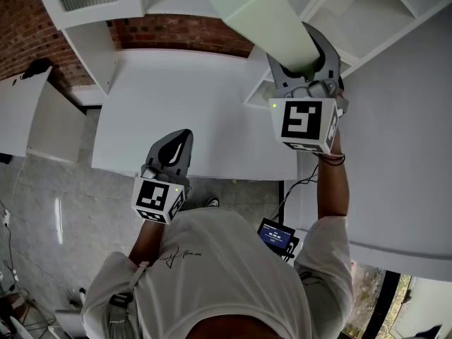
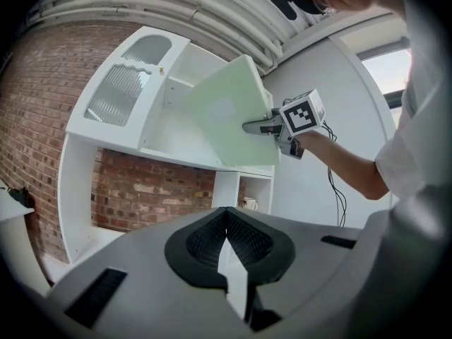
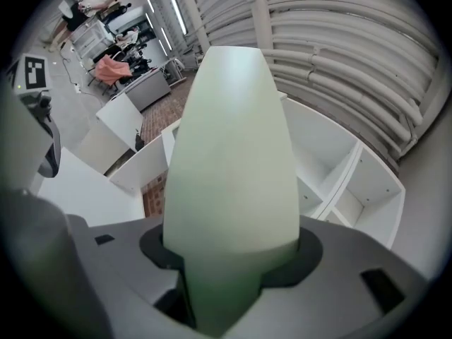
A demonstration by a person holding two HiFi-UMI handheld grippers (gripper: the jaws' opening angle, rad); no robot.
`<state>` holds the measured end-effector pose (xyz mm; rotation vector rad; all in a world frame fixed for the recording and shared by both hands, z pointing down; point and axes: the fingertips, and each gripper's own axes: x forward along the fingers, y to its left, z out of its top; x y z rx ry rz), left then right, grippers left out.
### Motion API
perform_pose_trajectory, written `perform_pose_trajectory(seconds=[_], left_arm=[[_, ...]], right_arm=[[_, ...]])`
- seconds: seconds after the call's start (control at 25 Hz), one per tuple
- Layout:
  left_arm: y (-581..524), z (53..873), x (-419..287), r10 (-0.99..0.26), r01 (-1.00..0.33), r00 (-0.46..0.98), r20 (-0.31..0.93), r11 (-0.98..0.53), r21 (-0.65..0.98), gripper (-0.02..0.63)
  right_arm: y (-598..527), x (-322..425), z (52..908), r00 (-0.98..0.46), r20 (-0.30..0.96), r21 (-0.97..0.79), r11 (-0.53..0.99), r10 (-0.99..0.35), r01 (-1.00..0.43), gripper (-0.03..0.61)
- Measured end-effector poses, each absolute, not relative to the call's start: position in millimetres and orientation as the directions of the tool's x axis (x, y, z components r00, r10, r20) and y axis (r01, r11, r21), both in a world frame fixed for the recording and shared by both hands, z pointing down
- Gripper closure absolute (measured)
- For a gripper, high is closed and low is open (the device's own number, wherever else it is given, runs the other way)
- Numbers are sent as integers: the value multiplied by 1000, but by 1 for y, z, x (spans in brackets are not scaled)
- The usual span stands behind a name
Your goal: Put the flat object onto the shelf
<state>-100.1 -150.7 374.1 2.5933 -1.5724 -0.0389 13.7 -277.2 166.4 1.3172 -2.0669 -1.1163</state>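
Left gripper view: flat object [image 2: 227, 111] held up before the shelf [image 2: 152, 150] by the right gripper [image 2: 263, 127]
The pale green panel runs lengthwise forward from the jaws clamped on its near edge, tilted, far end at the upper compartments, not yet resting; right arm raised and outstretched, left gripper [image 1: 171, 152] low, jaws together, empty

White short-sleeved T-shirt [image 1: 212, 267] with small black script, dark band [image 1: 333, 159] on the right wrist; grey left tongs [image 1: 182, 137] and right tongs [image 2: 260, 127] carry white black-marked cubes
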Motion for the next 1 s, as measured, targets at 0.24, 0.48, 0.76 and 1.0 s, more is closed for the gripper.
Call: perform_pose_trajectory(seconds=[0.24, 0.48, 0.76, 1.0], left_arm=[[-152, 374, -102, -887, -884, 461, 37, -455, 108, 600], [-152, 373, -104, -890, -886, 455, 33, -449, 114, 600], [-155, 358, -109, -896, -891, 444, -6, -443, 95, 600], [-157, 328, -107, -890, -890, 450, -70, -454, 54, 600]], right_arm=[[-278, 4, 179, -443, -44, 854, 196, -896, -481, 314], [-279, -8, 190, -438, -19, 893, 182, -899, -412, 314], [-283, -16, 201, -425, 3, 925, 165, -905, -344, 313], [-289, -24, 210, -413, 12, 945, 146, -911, -294, 311]])
